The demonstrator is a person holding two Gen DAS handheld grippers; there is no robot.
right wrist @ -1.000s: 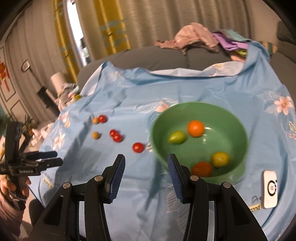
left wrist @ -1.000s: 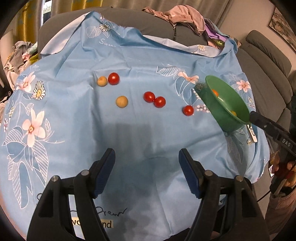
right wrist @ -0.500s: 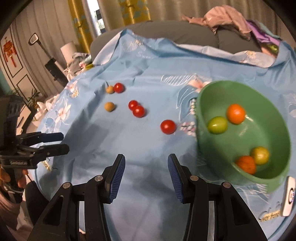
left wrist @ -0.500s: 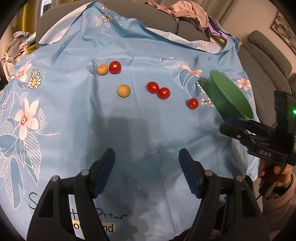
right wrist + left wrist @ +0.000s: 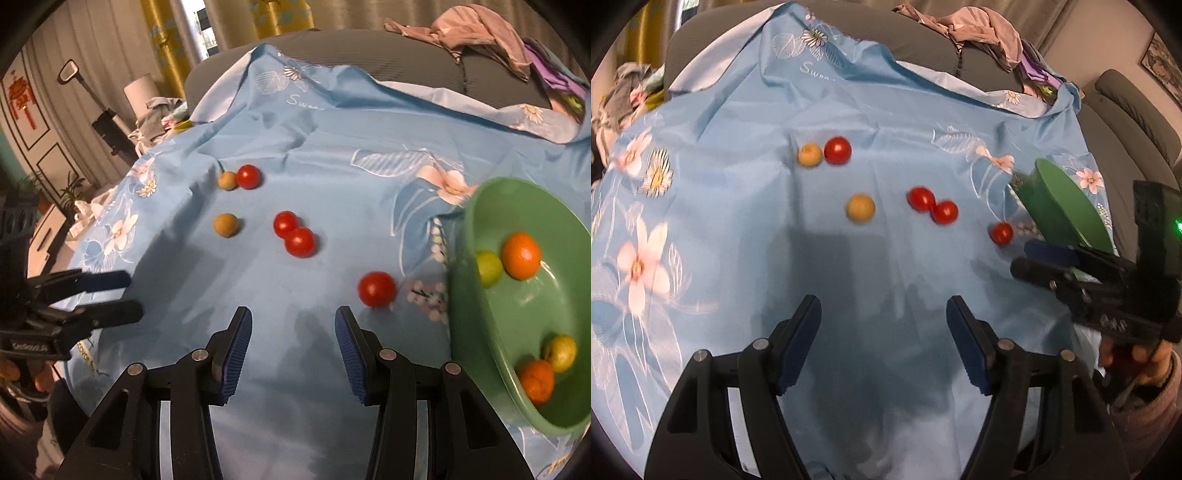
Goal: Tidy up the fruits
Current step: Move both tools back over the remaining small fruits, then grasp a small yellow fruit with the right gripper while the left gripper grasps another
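Note:
Several red tomatoes and two tan round fruits lie loose on a blue flowered cloth (image 5: 738, 221). The nearest tomato (image 5: 376, 288) sits just ahead and right of my right gripper (image 5: 293, 321), which is open and empty. A tomato pair (image 5: 294, 234) and a tan fruit (image 5: 225, 224) lie farther back. A green bowl (image 5: 480, 325) at the right holds two oranges and two green-yellow fruits. My left gripper (image 5: 882, 310) is open and empty, short of the tan fruit (image 5: 860, 208). The right gripper shows at the right of the left wrist view (image 5: 1045, 258).
The cloth covers a grey sofa (image 5: 369, 48) with piled clothes (image 5: 480, 33) at the back. The cloth's edge drops off at the left (image 5: 92, 354) and at the front. The bowl (image 5: 1067, 210) stands near the cloth's right edge.
My right gripper has swung left from over the bowl toward the lone tomato. My left gripper has moved forward, nearer the fruits. Both stayed open.

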